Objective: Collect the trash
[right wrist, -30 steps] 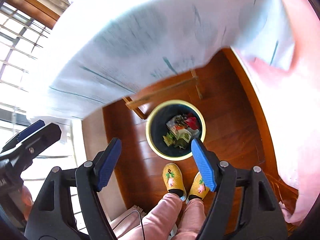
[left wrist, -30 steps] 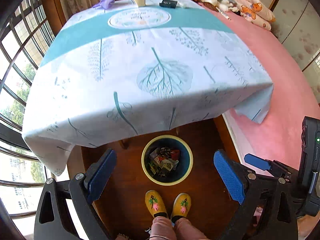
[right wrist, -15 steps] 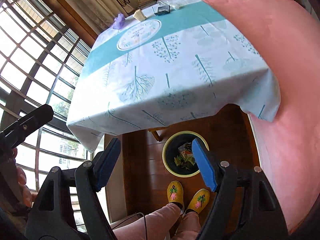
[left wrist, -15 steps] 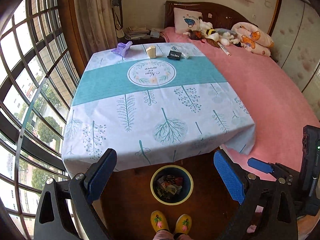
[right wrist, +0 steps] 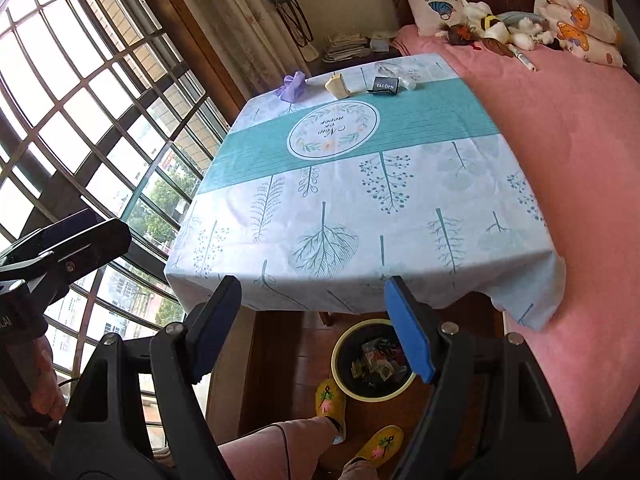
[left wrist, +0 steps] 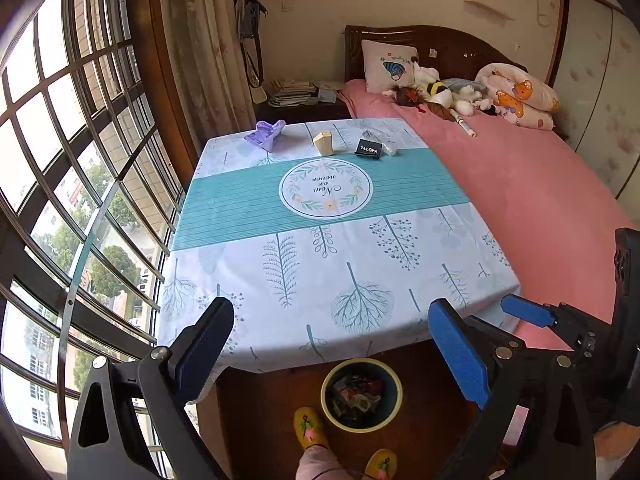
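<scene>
A yellow-rimmed trash bin [left wrist: 361, 398] [right wrist: 372, 360] with several scraps inside stands on the floor under the table's near edge. On the far end of the tablecloth [left wrist: 328, 248] lie a crumpled purple bag [left wrist: 266, 135] [right wrist: 293, 86], a beige carton [left wrist: 323, 143] [right wrist: 338, 86], a black box [left wrist: 369, 148] [right wrist: 385, 86] and clear plastic [left wrist: 380, 138] [right wrist: 400, 72]. My left gripper [left wrist: 332, 344] is open and empty above the near table edge. My right gripper [right wrist: 314, 320] is open and empty, also near that edge.
A pink bed [left wrist: 540, 184] with toys and a pillow [left wrist: 388, 65] runs along the table's right side. Barred windows [left wrist: 60, 160] line the left. A nightstand with papers [left wrist: 292, 94] stands behind the table. My yellow slippers [right wrist: 330, 402] stand beside the bin.
Both grippers rose and tilted up from looking down at the bin; the whole tabletop and its far items have come into view. Both stayed open.
</scene>
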